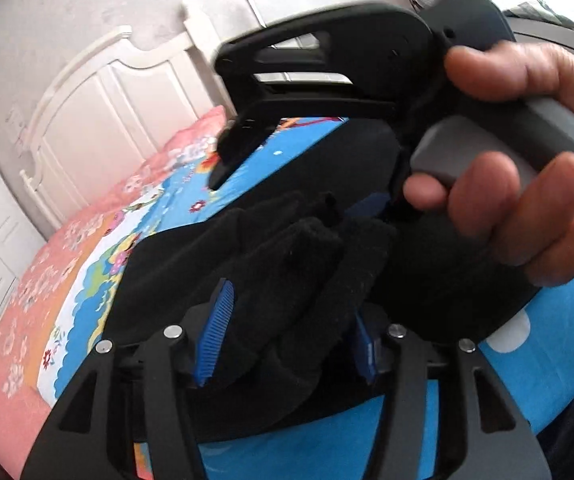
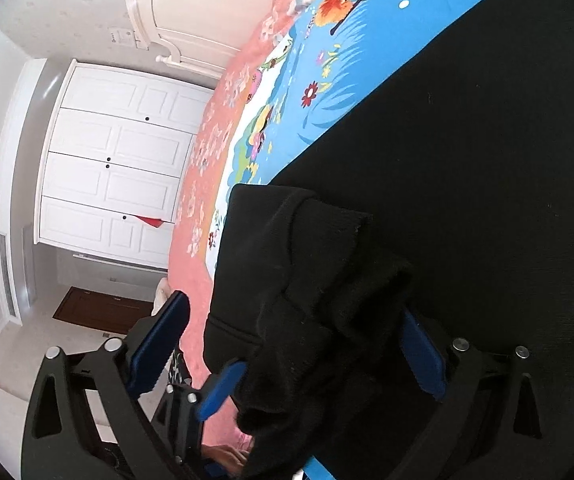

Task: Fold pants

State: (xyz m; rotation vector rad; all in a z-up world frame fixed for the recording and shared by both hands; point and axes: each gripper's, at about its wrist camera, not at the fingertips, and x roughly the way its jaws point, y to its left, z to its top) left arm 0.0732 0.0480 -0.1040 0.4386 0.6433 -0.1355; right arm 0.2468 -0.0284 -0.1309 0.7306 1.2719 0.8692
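Note:
Black pants (image 1: 295,256) lie on the bed, with bunched folds between my left gripper's (image 1: 291,336) blue pads (image 1: 217,332). The left jaws stand apart around the cloth, not pinching it. In the right wrist view the pants (image 2: 467,184) spread flat across the bed, and a bunched edge (image 2: 307,300) hangs between my right gripper's (image 2: 291,348) blue pads (image 2: 159,344). The right jaws stand wide apart around the cloth. The right gripper's body and the hand holding it (image 1: 519,184) fill the upper right of the left wrist view.
The bed has a blue cartoon-print sheet (image 1: 159,216) over a pink floral cover (image 1: 19,320). A white headboard (image 1: 99,112) stands behind. White wardrobe doors (image 2: 119,168) and floor (image 2: 15,360) lie past the bed's edge.

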